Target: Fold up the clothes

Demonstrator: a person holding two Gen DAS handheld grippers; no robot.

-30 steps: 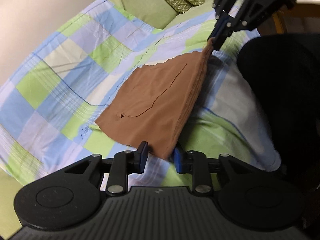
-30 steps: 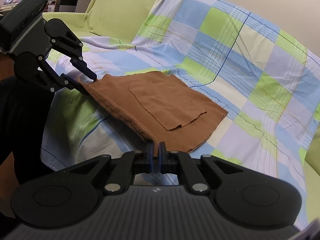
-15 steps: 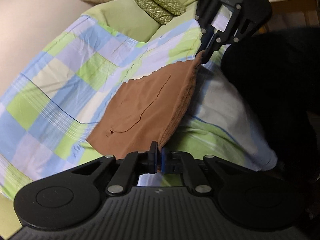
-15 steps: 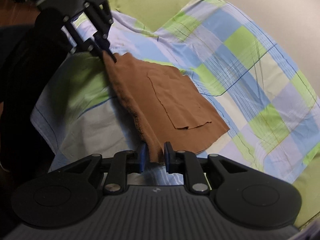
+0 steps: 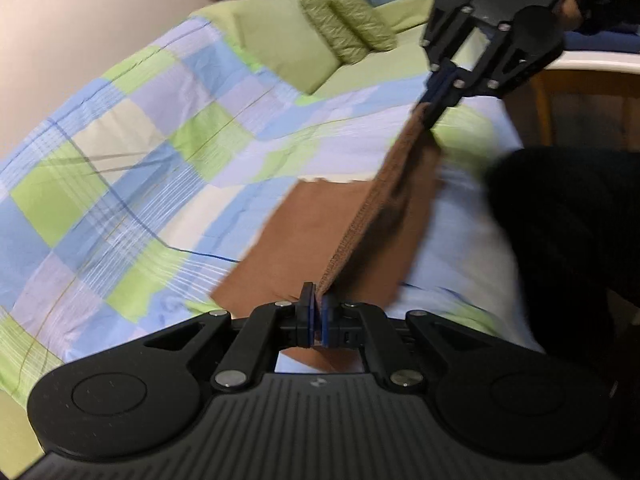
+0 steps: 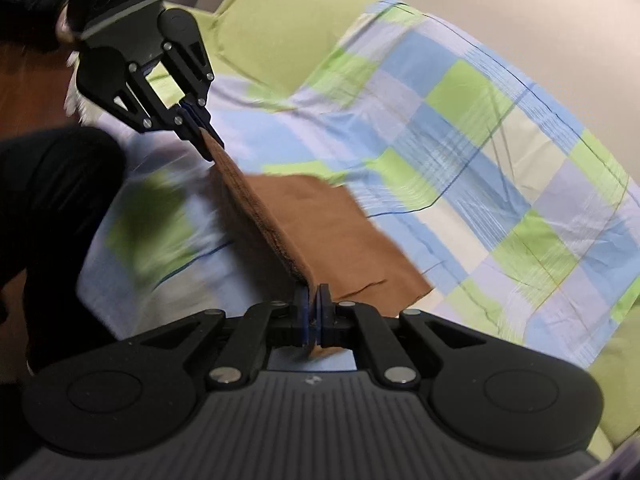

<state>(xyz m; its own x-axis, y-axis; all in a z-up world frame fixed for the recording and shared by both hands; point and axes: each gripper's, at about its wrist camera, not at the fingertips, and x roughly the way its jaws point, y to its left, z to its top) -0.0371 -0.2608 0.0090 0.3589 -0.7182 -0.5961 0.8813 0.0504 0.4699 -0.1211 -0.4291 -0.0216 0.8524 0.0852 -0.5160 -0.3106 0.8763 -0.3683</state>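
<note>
A folded brown cloth garment (image 5: pixel 304 240) is lifted by its thick folded edge above a blue, green and white checked bedsheet (image 5: pixel 132 168) spread over a green sofa (image 6: pixel 280 28), its far half trailing on the sheet. The 2 black handheld grippers each pinch 1 end of that edge: the left gripper (image 5: pixel 315 312) is clamped on the near corner in its own view, the right gripper (image 6: pixel 315 306) likewise. 2 green patterned cushions (image 5: pixel 348 24) lie at the sofa's far end.
</note>
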